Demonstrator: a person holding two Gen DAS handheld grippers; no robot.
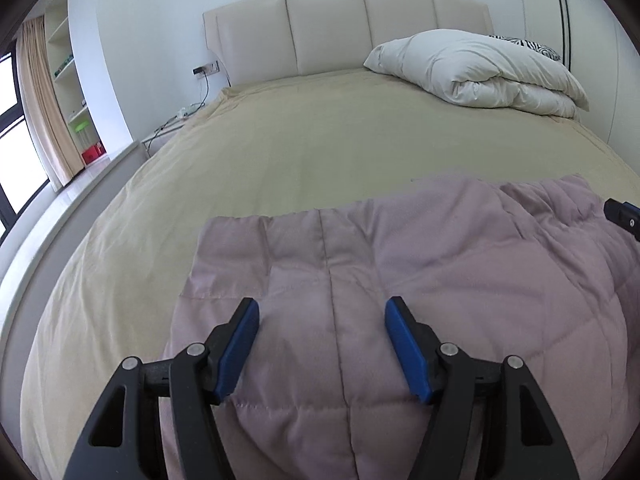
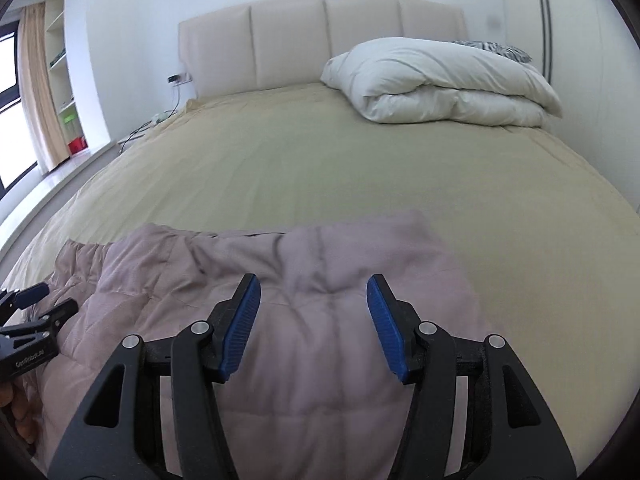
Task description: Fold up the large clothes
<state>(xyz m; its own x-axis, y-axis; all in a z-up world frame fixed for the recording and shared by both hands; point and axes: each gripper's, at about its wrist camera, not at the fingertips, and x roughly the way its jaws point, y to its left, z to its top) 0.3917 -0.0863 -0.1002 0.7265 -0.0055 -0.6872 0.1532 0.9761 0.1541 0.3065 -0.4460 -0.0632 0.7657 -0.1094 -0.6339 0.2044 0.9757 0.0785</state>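
A pale pink quilted garment lies spread on the near part of the beige bed; it also shows in the right wrist view. My left gripper is open and empty, its blue pads spread above the garment's left half. My right gripper is open and empty above the garment's right half. The right gripper's tip shows at the left wrist view's right edge. The left gripper shows at the right wrist view's left edge.
A folded white duvet lies at the bed's far right by the padded headboard. A striped pillow sits behind it. A bedside table, shelves and a curtain stand to the left.
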